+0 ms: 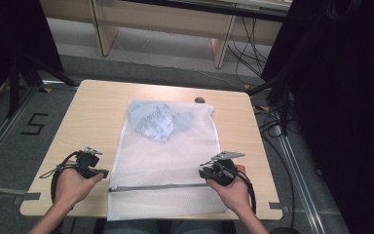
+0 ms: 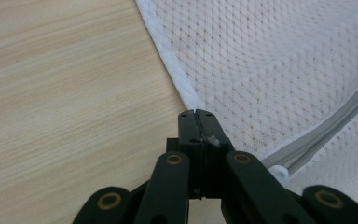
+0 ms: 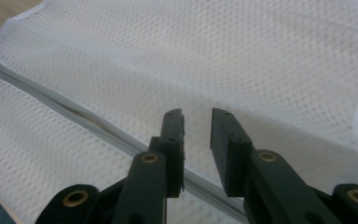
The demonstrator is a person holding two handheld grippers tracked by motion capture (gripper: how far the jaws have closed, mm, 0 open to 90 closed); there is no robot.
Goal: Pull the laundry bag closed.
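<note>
A white mesh laundry bag (image 1: 165,156) lies flat on the wooden table (image 1: 90,114), with a pale blue-grey garment (image 1: 158,122) inside its far half. A grey zipper (image 1: 160,187) runs across its near end. My left gripper (image 1: 102,173) is at the bag's left edge. In the left gripper view its jaws (image 2: 196,114) are pressed together, the tips at the bag's white seam (image 2: 177,74), with the zipper (image 2: 326,130) to the right. My right gripper (image 1: 203,173) hovers over the bag's right side. Its jaws (image 3: 197,114) stand apart above the mesh (image 3: 242,56), just past the zipper (image 3: 74,112).
A small dark object (image 1: 199,100) sits near the table's far edge. Black curtains and stands flank the table, cables (image 1: 272,122) lie on the floor at the right, and wooden furniture legs (image 1: 221,44) stand behind. The person's lap is under the table's near edge.
</note>
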